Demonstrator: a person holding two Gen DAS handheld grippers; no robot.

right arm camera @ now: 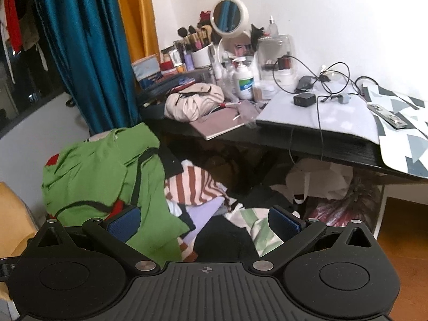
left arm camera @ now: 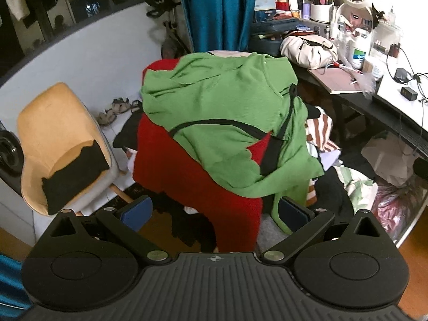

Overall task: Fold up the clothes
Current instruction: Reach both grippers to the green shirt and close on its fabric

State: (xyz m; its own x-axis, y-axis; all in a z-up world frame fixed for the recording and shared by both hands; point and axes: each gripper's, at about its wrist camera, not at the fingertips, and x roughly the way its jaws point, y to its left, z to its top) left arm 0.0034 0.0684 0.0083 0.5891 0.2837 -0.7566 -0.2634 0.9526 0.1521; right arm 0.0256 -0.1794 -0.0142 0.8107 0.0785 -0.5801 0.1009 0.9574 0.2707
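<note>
A green garment (left arm camera: pixel 222 112) with black trim lies draped over a red garment (left arm camera: pixel 192 182) on a raised stand in the middle of the left wrist view. My left gripper (left arm camera: pixel 214 214) is open just in front of them, holding nothing; a hanging green sleeve brushes past its right pad. In the right wrist view the same green garment (right arm camera: pixel 107 171) sits at the left. My right gripper (right arm camera: pixel 204 223) is open over a heap of mixed clothes (right arm camera: pixel 214 208), among them a brown striped piece (right arm camera: pixel 198 184) and black cloth (right arm camera: pixel 222 238). Nothing is between its fingers.
A yellow chair (left arm camera: pixel 53 139) with a folded black cloth (left arm camera: pixel 72 176) stands to the left. A black desk (right arm camera: pixel 294 136) crowded with cosmetics, a cream bag (right arm camera: pixel 195 101), cables and a mirror stands to the right. Blue curtain (right arm camera: pixel 85 48) behind. Sandals (left arm camera: pixel 115 109) lie on the floor.
</note>
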